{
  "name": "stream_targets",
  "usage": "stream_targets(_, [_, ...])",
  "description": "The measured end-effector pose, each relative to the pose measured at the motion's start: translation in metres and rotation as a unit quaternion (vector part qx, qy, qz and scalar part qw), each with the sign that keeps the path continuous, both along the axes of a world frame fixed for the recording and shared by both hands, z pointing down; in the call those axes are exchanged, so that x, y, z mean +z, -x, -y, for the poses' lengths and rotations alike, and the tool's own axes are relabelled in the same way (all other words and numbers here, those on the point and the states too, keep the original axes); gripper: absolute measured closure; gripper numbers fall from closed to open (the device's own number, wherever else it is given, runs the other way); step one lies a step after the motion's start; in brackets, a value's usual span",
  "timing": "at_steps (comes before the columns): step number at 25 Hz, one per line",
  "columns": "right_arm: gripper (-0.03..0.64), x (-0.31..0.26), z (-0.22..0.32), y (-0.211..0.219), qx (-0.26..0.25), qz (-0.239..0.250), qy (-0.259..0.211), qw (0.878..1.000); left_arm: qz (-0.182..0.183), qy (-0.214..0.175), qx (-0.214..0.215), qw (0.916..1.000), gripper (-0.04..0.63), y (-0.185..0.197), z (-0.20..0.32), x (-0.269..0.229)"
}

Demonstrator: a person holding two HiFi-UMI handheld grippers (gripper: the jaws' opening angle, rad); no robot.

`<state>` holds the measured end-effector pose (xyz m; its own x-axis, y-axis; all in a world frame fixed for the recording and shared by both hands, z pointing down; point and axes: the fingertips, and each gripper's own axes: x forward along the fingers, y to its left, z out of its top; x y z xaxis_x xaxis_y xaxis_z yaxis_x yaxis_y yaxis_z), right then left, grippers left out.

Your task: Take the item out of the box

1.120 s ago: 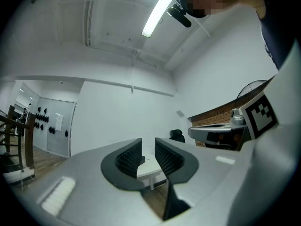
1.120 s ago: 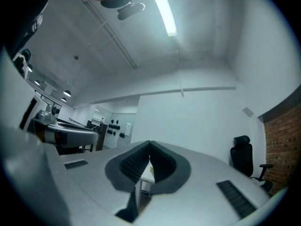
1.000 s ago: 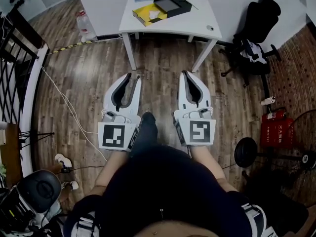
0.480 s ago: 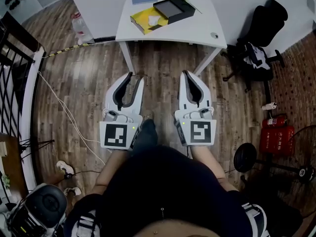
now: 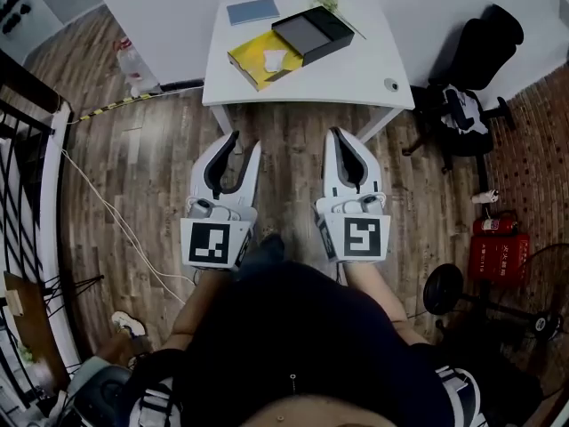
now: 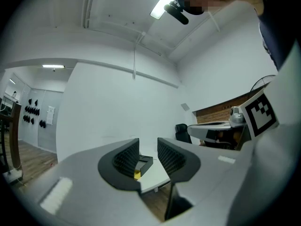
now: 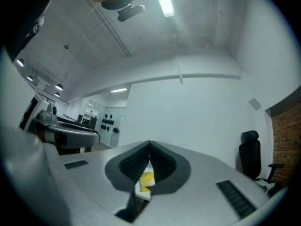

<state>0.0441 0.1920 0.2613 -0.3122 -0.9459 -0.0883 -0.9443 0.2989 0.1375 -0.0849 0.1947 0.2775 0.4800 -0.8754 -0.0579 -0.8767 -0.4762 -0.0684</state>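
Note:
A white table stands ahead of me. On it lie an open black box and a yellow tray holding a small white item. Both grippers hang over the wooden floor, short of the table. My left gripper has its jaws opening with nothing between them. In the left gripper view the black box shows far off through the gap. My right gripper is shut and empty; in the right gripper view the yellow tray shows below its tips.
A blue booklet and a small round object also lie on the table. A black office chair stands at the right, a red case beyond it. A water bottle, a floor cable and black railings are at the left.
The table has come nearer and lower in the head view as the person steps toward it. The left jaws have spread a little wider. The right gripper stays shut.

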Motion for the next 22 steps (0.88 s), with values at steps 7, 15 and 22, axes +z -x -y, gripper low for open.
stream_targets(7, [0.604, 0.008, 0.062, 0.002, 0.012, 0.009, 0.008, 1.000, -0.001, 0.005, 0.018, 0.9998, 0.466, 0.000, 0.065, 0.005])
stream_targets(15, [0.604, 0.011, 0.095, 0.007, 0.012, -0.004, 0.002, 1.000, -0.001, 0.016, 0.022, 0.9996, 0.466, 0.002, 0.100, 0.010])
stream_targets(22, [0.604, 0.012, 0.103, 0.007, 0.016, 0.008, -0.001, 1.000, 0.000, 0.013, 0.030, 0.9995, 0.466, 0.000, 0.109, 0.014])
